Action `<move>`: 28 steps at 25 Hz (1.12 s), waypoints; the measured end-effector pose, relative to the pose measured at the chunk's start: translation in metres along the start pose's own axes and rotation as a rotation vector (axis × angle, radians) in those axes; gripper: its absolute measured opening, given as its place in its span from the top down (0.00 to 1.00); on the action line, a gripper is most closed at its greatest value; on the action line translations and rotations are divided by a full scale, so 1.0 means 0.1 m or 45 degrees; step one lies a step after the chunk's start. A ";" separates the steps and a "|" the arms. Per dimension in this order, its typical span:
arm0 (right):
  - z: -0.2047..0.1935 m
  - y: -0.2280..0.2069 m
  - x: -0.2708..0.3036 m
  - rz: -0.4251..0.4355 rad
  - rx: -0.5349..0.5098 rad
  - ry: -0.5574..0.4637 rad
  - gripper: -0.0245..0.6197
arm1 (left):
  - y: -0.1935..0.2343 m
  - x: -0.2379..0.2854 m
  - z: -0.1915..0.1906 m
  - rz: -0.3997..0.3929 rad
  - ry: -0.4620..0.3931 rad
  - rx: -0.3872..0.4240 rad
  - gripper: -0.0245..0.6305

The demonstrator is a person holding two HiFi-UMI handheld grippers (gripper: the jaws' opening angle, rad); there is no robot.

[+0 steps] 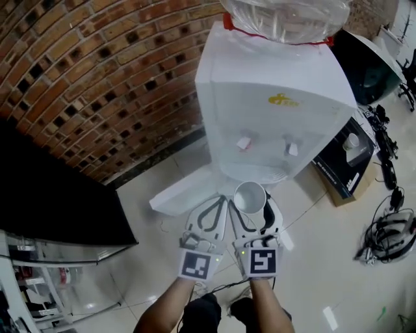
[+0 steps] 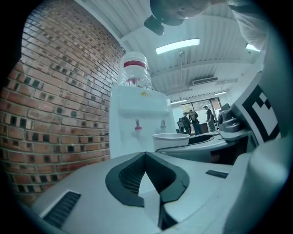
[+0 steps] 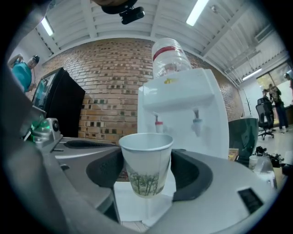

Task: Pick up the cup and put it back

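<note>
The right gripper (image 1: 252, 208) pinches a white paper cup (image 3: 146, 164) between its dark pads, one on each side of the cup wall below the rim. The cup is upright and off the floor, with a green plant print on its lower half. The left gripper (image 2: 145, 157) is just beside it at 9 o'clock. Its jaw tips are pressed together and nothing is between them.

In the head view a white water dispenser (image 1: 273, 110) stands at 12 o'clock from the cup, near it, with a clear bottle (image 1: 286, 16) on top. The red tap (image 1: 244, 143) and a second tap (image 1: 292, 148) are on its front, above and beyond the cup. A brick wall (image 1: 97, 71) runs behind, from 9 to 12 o'clock. A black cabinet (image 1: 52, 195) is at 9 o'clock, well apart. An open cardboard box (image 1: 348, 166) sits on the pale tiled floor (image 1: 312, 273) at 2 o'clock, and a tangle of cables (image 1: 390, 231) lies at 3 o'clock.
</note>
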State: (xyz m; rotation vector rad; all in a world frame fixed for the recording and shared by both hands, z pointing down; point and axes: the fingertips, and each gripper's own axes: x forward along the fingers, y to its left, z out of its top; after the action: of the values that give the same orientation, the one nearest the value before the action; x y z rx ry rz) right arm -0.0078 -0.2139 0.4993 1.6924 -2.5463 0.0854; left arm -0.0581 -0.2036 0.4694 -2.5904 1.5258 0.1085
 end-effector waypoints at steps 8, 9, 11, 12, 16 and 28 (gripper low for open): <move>1.22 0.21 -0.28 0.043 -0.014 0.010 0.45 | 0.12 -0.10 1.20 0.040 0.006 0.012 0.96; 1.40 0.22 -0.32 0.045 -0.013 0.003 0.45 | 0.13 -0.10 1.38 0.042 0.001 0.012 0.96; 1.76 0.23 -0.40 0.051 -0.026 -0.004 0.45 | 0.12 -0.08 1.74 0.040 -0.010 0.020 0.96; 1.93 0.23 -0.45 0.049 -0.035 -0.005 0.45 | 0.11 -0.07 1.92 0.039 -0.008 0.020 0.96; 2.66 0.14 -0.62 0.026 -0.046 -0.023 0.45 | 0.08 -0.01 2.57 0.040 -0.004 -0.018 0.96; 3.91 -0.15 -1.14 -0.023 -0.118 -0.091 0.45 | -0.22 0.15 3.94 -0.055 -0.136 -0.019 0.96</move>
State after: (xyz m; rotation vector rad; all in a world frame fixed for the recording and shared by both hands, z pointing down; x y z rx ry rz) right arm 0.0347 -0.1511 0.0985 1.7138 -2.5413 -0.0952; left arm -0.0296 -0.1463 0.0800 -2.5817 1.4379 0.2502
